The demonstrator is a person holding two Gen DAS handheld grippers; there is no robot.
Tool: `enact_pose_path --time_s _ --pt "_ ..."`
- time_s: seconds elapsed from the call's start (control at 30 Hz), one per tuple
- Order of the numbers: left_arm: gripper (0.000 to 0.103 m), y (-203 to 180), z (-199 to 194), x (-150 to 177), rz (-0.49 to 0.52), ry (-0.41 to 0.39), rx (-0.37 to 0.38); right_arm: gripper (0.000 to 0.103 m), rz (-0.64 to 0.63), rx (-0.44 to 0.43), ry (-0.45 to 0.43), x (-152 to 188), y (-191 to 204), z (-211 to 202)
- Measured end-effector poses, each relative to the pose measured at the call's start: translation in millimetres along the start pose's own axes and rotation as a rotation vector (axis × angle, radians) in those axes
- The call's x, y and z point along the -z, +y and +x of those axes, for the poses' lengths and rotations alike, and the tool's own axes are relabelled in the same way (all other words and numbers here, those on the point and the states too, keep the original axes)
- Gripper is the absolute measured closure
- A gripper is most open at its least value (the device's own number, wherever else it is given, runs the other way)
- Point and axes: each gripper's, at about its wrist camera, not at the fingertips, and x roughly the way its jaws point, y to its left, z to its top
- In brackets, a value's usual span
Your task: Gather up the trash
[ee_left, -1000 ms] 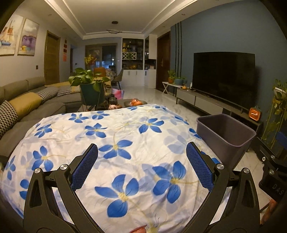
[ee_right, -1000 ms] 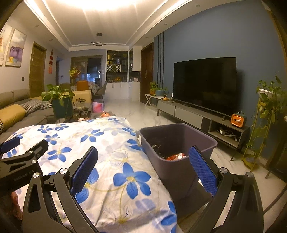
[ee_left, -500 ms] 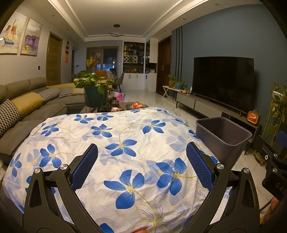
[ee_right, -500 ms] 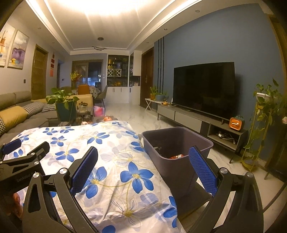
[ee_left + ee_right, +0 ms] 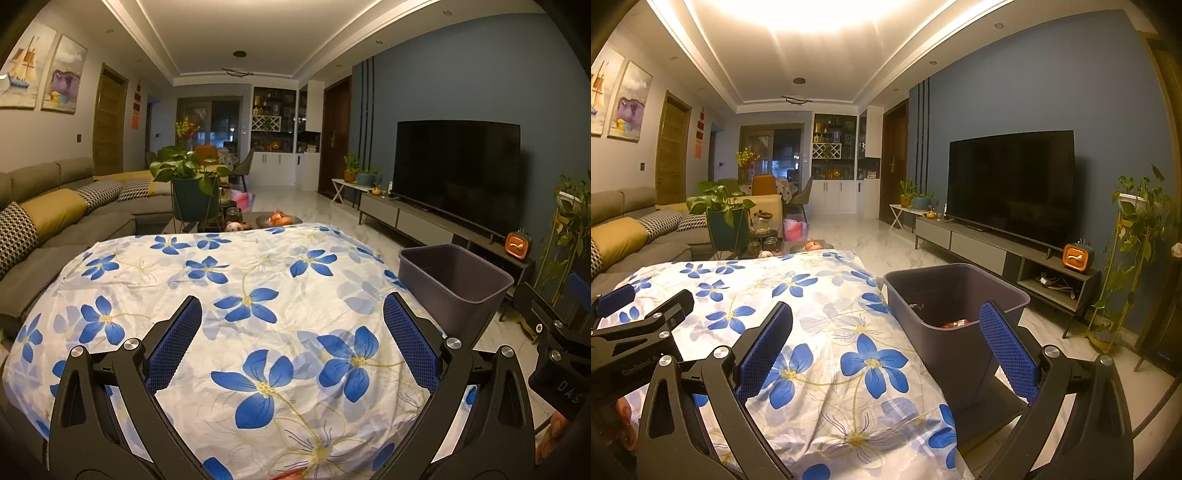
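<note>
Trash [image 5: 955, 324] in upright bin [image 5: 960, 306], grippers spread

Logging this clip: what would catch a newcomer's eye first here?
The white cloth with blue flowers fills the middle under both open grippers. At its right edge stands a dark bin with some trash inside. Beyond, a large black TV hangs on the blue wall.
</note>
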Motion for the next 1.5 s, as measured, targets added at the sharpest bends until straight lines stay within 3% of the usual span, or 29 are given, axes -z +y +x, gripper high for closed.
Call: enact_pose_path --time_s 1.5 --pt "0.006 -5.2 -1.7 -1.6 -0.002 -0.001 0.004 0.006 0.002 0.001 0.001 0.9 1.1 0.4"
